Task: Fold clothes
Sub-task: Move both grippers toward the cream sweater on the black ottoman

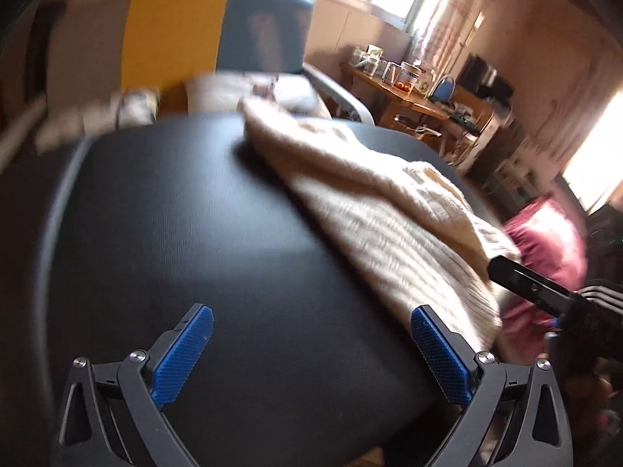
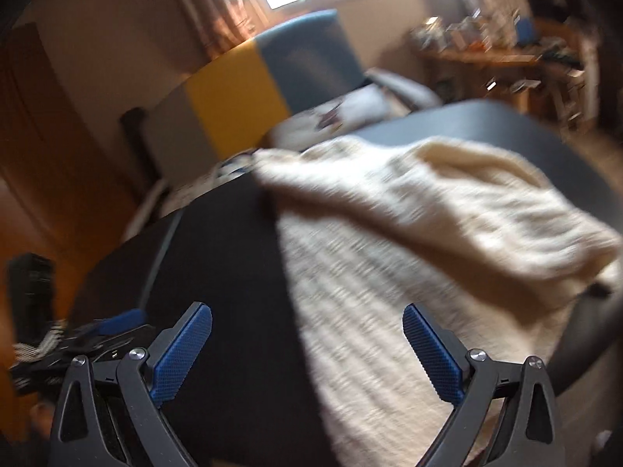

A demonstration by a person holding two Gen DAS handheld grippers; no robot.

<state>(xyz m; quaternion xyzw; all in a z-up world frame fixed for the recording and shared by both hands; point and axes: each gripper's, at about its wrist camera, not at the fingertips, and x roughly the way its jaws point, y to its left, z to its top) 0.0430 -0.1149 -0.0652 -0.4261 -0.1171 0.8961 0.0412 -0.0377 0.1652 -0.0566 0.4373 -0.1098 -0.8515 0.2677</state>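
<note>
A cream knitted sweater (image 1: 366,202) lies rumpled on the right side of a black table (image 1: 187,233). My left gripper (image 1: 311,330) hangs open over the bare black surface, its right pad just short of the sweater's near edge, nothing between its blue pads. In the right wrist view the same sweater (image 2: 409,257) spreads over the black table (image 2: 233,257), one part folded over on top. My right gripper (image 2: 307,330) is open above the sweater's left edge, holding nothing. The right gripper's dark finger (image 1: 521,276) shows in the left wrist view at the sweater's far right end.
A pink cloth (image 1: 545,241) lies off the table's right side. A yellow and blue-grey chair back (image 1: 218,39) stands behind the table, with white cloth below it. A cluttered wooden desk (image 1: 420,89) stands by the window. The left gripper's blue tip (image 2: 120,321) shows low left.
</note>
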